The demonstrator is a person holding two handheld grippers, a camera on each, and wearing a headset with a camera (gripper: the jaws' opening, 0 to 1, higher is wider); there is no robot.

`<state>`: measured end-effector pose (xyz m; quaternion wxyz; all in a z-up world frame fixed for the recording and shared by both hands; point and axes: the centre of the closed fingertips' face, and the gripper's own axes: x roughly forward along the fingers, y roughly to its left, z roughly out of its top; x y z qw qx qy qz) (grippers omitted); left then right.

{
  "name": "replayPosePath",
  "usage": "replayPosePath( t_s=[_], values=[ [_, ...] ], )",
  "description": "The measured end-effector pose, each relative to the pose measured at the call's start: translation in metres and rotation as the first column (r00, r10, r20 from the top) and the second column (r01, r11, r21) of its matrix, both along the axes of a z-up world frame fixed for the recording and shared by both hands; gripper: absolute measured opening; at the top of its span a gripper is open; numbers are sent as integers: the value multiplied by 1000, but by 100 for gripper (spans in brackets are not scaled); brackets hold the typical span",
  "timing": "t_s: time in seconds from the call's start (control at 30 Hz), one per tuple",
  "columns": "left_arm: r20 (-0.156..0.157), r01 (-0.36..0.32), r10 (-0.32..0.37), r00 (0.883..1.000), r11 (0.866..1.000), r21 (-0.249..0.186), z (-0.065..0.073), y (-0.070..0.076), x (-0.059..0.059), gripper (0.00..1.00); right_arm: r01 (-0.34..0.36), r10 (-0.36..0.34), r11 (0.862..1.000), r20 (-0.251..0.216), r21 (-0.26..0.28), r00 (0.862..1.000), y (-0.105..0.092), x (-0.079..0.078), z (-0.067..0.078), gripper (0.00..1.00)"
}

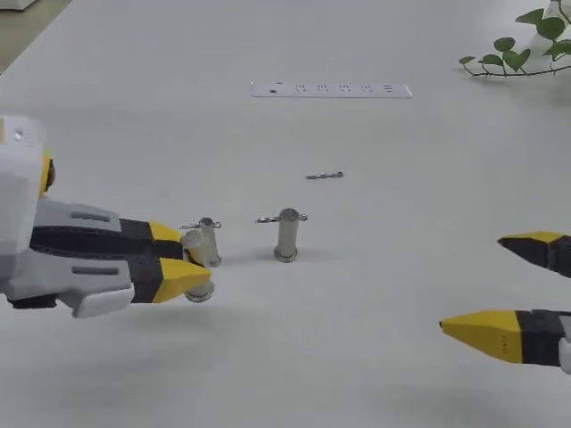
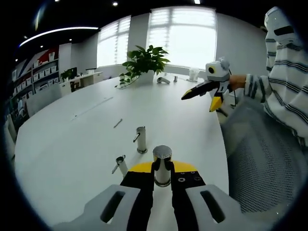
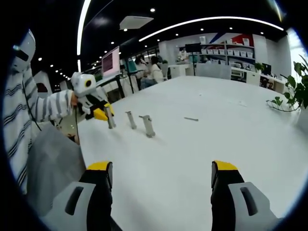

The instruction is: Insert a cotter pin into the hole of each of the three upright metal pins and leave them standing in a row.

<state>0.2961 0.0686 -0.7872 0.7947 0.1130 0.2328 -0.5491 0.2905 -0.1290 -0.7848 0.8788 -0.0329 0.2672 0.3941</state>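
1. Clamps the left gripper (image 1: 192,259) on the first pin (image 2: 162,155), upright between the yellow tips, at the left end of the row on the table (image 1: 357,357).
2. Cannot tell whether that pin's base touches the table.
3. Shows the second pin (image 1: 211,245) just beside the gripped one, upright, with the left cotter (image 1: 198,226) through its top.
4. Shows the third pin (image 1: 286,239) near it on the right, upright and standing apart, with the right cotter (image 1: 272,218) through its hole.
5. Has a loose cotter (image 1: 324,176) lying flat beyond the third pin, well apart from it.
6. Holds the right gripper (image 1: 471,283) off to the right, jaws spread wide, well apart from the pins.
7. Farther back: a power strip (image 1: 330,89) and a plant (image 1: 535,40).
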Motion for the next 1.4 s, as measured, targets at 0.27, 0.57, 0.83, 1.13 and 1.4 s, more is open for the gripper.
replayPosePath(
  t_s=[0.27, 0.57, 0.83, 1.13, 1.4],
  values=[
    [-12, 100, -100, 995, 995, 1, -11, -21, -7, 11, 8, -8, 1000, -6, -7, 1000, -3, -2, -2, 85],
    [-13, 199, -199, 980, 980, 3, -24, -39, -11, 11, 16, -16, 1000, -18, -12, 1000, -5, -3, -5, 85],
    [-8, 253, -253, 967, 967, 3, -34, -52, -13, 11, 30, -30, 999, -26, -15, 999, -7, -2, -6, 85],
    [-3, 270, -270, 963, 963, -5, -36, -58, -15, 11, 33, -33, 999, -29, -13, 999, -6, -3, -7, 85],
    [13, 276, -276, 961, 961, 1, -35, -56, -20, 11, 27, -27, 1000, -30, -10, 999, -3, -4, -7, 85]
  ],
)
